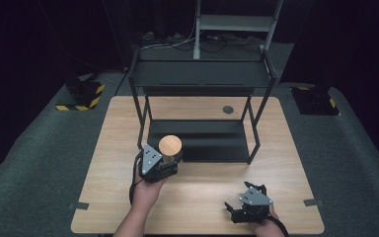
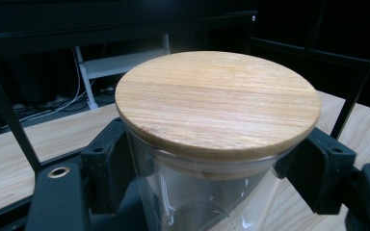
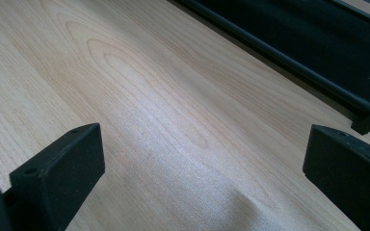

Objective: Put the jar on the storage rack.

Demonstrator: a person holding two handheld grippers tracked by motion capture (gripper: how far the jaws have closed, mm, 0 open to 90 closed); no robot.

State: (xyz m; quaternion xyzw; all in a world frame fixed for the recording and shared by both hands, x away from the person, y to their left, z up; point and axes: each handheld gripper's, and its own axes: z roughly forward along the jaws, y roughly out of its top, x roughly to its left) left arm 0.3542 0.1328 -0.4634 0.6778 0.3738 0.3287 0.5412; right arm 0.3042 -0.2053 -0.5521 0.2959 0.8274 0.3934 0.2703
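Observation:
A clear glass jar (image 2: 197, 202) with a round wooden lid (image 2: 217, 101) stands upright between the jaws of my left gripper (image 2: 212, 168), which is shut on the glass just under the lid. In the high view the jar lid (image 1: 170, 145) sits at the front left corner of the black shelf rack (image 1: 200, 74), with my left gripper (image 1: 162, 162) held by a hand. My right gripper (image 1: 233, 211) rests near the table's front right, pointing left, open with nothing between its jaws. In the right gripper view my right gripper (image 3: 202, 168) stands wide apart over bare wood.
The two-tier black metal rack stands mid-table, its lower shelf (image 1: 197, 140) low over the wooden table (image 1: 202, 192). A dark round hole (image 1: 228, 109) lies at the back right. The rack's base edge (image 3: 289, 53) crosses the right gripper view. Grey carpet surrounds the table.

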